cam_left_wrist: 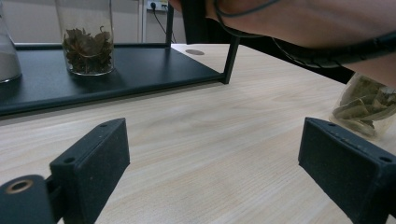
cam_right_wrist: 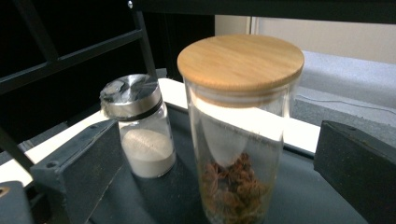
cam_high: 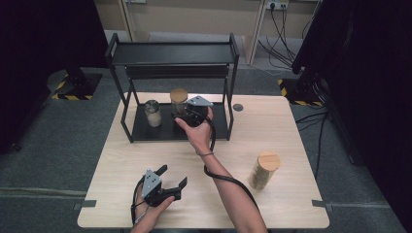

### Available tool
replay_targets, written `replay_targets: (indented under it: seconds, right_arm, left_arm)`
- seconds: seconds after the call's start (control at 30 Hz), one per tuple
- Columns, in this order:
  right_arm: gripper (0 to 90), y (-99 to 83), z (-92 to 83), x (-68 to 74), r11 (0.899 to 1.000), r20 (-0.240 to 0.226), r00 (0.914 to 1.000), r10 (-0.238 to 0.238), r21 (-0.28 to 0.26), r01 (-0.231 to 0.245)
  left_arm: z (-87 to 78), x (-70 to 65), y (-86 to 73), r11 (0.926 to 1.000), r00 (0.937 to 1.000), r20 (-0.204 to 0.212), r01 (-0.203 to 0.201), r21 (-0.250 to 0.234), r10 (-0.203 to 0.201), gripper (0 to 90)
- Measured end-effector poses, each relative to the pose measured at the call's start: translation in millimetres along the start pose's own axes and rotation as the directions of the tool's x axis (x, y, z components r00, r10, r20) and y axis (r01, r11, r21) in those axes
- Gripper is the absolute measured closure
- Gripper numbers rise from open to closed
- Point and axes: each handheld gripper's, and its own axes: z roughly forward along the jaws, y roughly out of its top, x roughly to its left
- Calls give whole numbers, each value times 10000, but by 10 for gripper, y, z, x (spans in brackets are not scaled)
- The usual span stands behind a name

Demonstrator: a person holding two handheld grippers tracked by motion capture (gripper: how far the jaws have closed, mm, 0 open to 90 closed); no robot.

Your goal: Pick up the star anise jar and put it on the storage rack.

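— Where standing, and which way up: tall glass jar [cam_right_wrist: 239,135] upright on black rack's [cam_high: 145,131] bottom shelf, wooden lid [cam_right_wrist: 240,60] topmost, beside salt shaker [cam_right_wrist: 140,126].

— Right gripper [cam_high: 190,115] reaching level toward it, jaws apart, flanking without touching. Left gripper [cam_high: 170,179] resting low on table [cam_high: 291,131], jaws spread wide.

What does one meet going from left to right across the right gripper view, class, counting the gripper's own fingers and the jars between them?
Left finger → shaker jar with metal lid → glass jar with wooden lid → right finger.
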Motion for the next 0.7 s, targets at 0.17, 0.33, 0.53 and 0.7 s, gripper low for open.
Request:
replay_targets:
  seconds: [0.17,0.33,0.53,0.7]
  right_arm:
    - [16,-36,-75,1,9999,-37,10000,-16,115,17]
    - [16,-76,-138,-8,9999,-65,10000,-26,124,27]
    - [16,-106,-202,-6,9999,-105,9999,-90,100,91]
    - [17,-138,-246,10,9998,-157,9997,-176,130,178]
  left_arm:
    - [-1,-3,-1,10000,10000,-13,-5,-10,5,81]
    - [-1,-2,-1,10000,10000,-18,-1,-11,1,82]
    - [-1,-5,-1,10000,10000,-24,-11,-14,11,81]
    - [-2,-4,-1,10000,10000,-30,-3,-21,3,81]
